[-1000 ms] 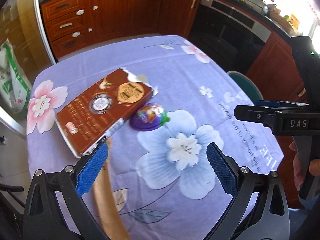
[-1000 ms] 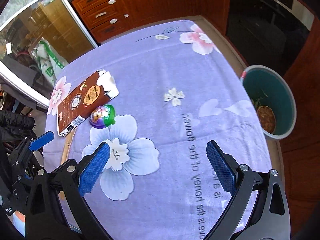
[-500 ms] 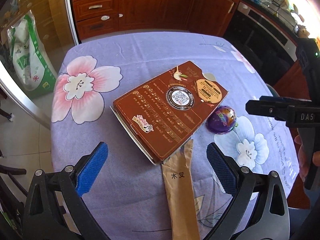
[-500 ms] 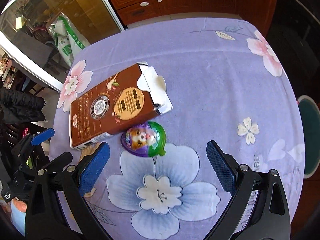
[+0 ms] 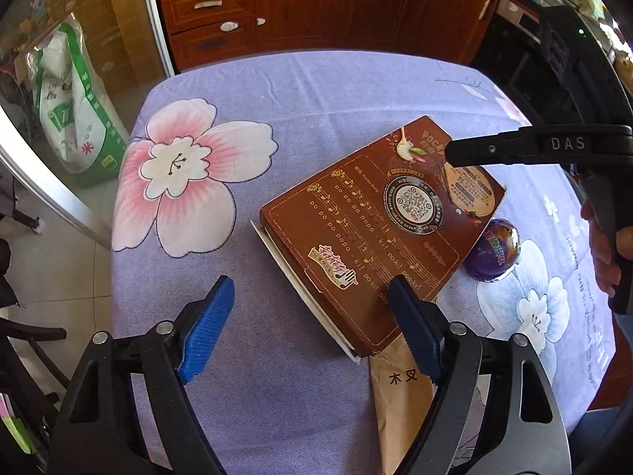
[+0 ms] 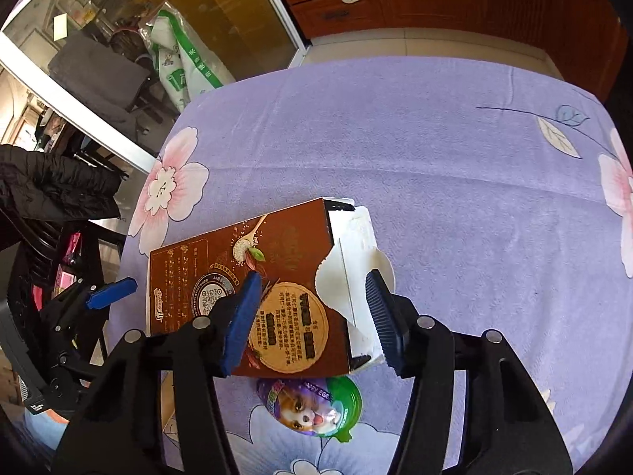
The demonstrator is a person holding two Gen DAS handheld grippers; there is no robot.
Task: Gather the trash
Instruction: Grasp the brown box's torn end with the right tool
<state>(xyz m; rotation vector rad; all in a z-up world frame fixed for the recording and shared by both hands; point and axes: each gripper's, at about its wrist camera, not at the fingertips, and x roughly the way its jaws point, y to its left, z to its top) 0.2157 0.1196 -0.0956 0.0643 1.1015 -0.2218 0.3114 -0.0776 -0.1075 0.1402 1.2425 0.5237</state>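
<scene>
A brown snack box point(image 5: 379, 229) lies flat on the purple flowered tablecloth point(image 5: 316, 91). My left gripper point(image 5: 310, 324) hovers over its closed near corner. Its jaws are closing, and the pads are clear of the card. A brown paper cutlery sleeve point(image 5: 399, 388) pokes out from under that corner. A purple and green toy egg point(image 5: 492, 251) rests against the box's side. In the right wrist view the box's point(image 6: 277, 277) torn white open end sits between the closing jaws of my right gripper point(image 6: 312, 324), with no pad seen pressing. The egg point(image 6: 312, 407) lies just below.
The table's left edge drops to a tiled floor beside a glass door, with a green and white sack point(image 5: 75, 118) behind it. Wooden cabinets point(image 5: 316, 0) stand beyond the far edge. A dark coat on a chair point(image 6: 51, 190) is at the left.
Both grippers have swung left and down over the brown box. The right one now straddles its open end, the left its near corner. Both pairs of jaws have narrowed.
</scene>
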